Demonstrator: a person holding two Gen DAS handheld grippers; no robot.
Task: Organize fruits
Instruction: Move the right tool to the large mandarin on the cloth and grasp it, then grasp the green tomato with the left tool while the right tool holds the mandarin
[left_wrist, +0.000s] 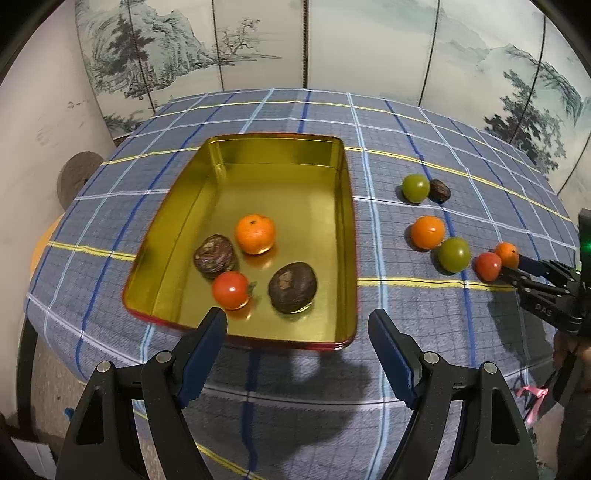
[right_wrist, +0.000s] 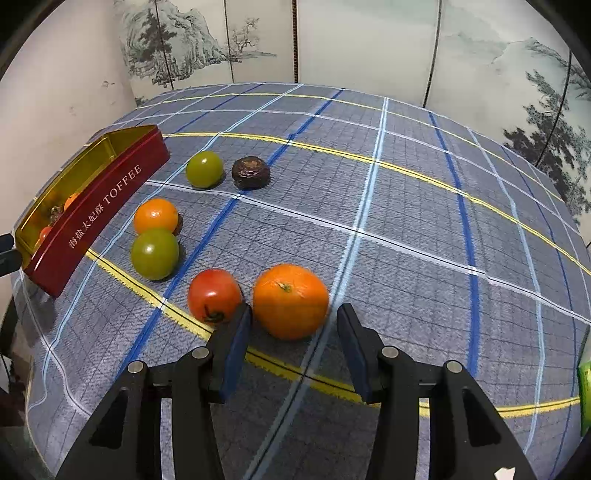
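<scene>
On the plaid-covered counter (right_wrist: 406, 221) before a painted screen, the gold tin (left_wrist: 332, 221) holds 4 fruits while the right tool (right_wrist: 293, 321), spread wide, straddles an orange (right_wrist: 290, 301) beside a red tomato (right_wrist: 214, 299), and the left tool (left_wrist: 297, 321) hangs released over the tin's near edge.

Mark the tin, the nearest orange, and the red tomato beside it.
tin (right_wrist: 99, 210): right wrist view, red side wall.
nearest orange (right_wrist: 290, 301): right wrist view, middle of peel.
red tomato (right_wrist: 213, 295): right wrist view, middle of skin.
</scene>
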